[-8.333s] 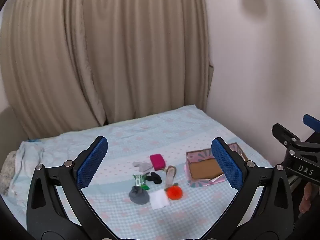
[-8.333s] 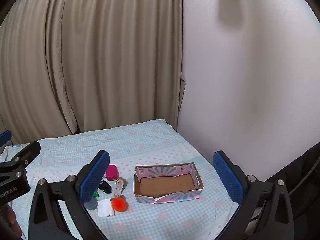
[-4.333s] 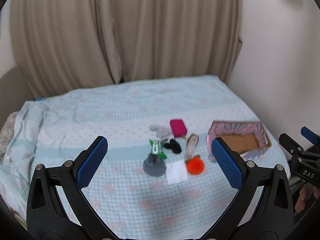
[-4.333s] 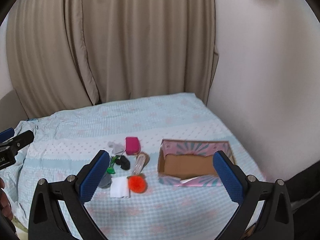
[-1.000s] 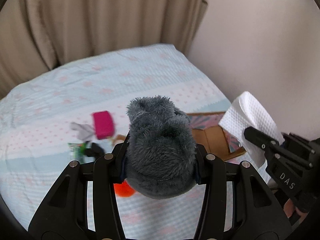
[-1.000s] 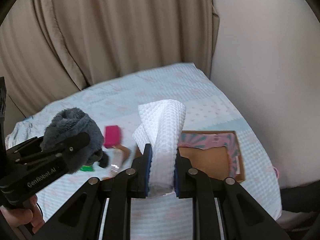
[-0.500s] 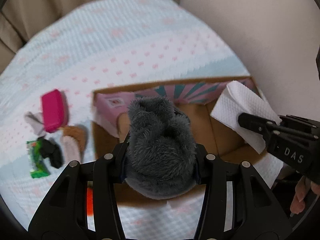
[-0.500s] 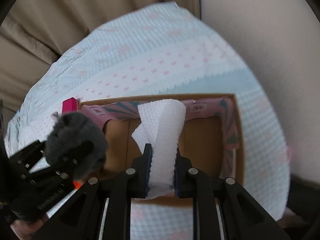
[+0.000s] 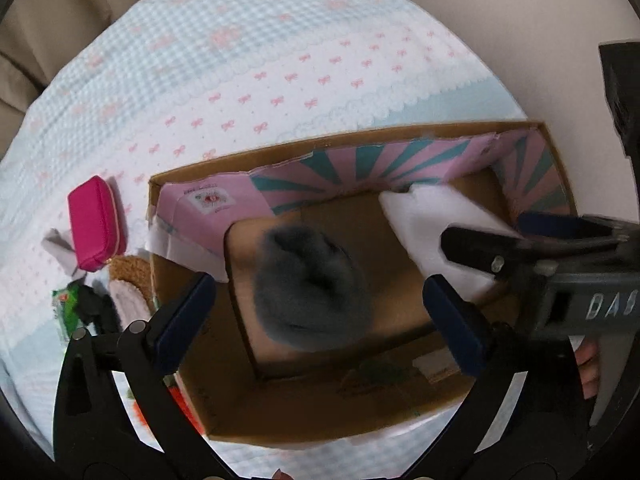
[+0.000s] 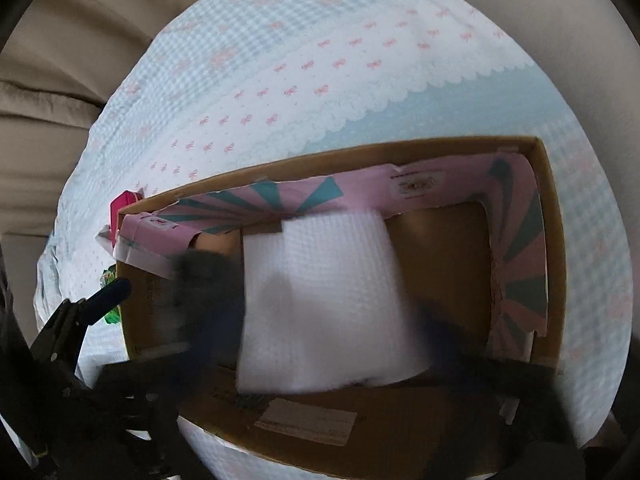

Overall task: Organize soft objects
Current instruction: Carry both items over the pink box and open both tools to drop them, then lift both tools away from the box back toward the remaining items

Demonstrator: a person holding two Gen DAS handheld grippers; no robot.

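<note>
Seen from the left wrist, my left gripper (image 9: 318, 320) hangs over the cardboard box (image 9: 360, 136), its jaws opening. The grey fluffy toy (image 9: 312, 288) is blurred below and between the blue pads (image 9: 188, 312), free of them, over the box floor. My right gripper (image 10: 328, 320) is a blur above the same box, its jaws opening too. The white waffle cloth (image 10: 320, 304) lies spread beneath it, with neither finger pressing on it. From the left wrist, the right gripper (image 9: 500, 236) shows over the white cloth (image 9: 420, 220) at the box's right end.
Left of the box on the blue bedspread (image 9: 240, 60) lie a pink pouch (image 9: 94, 224), a brown slipper-like piece (image 9: 128, 292), a green packet (image 9: 66, 312), a black item (image 9: 92, 308) and an orange pom (image 9: 184, 404). Curtain and wall border the bed.
Both grippers sank lower over the box and their jaws spread apart. The grey toy and the white cloth left the pads and dropped toward the box floor.
</note>
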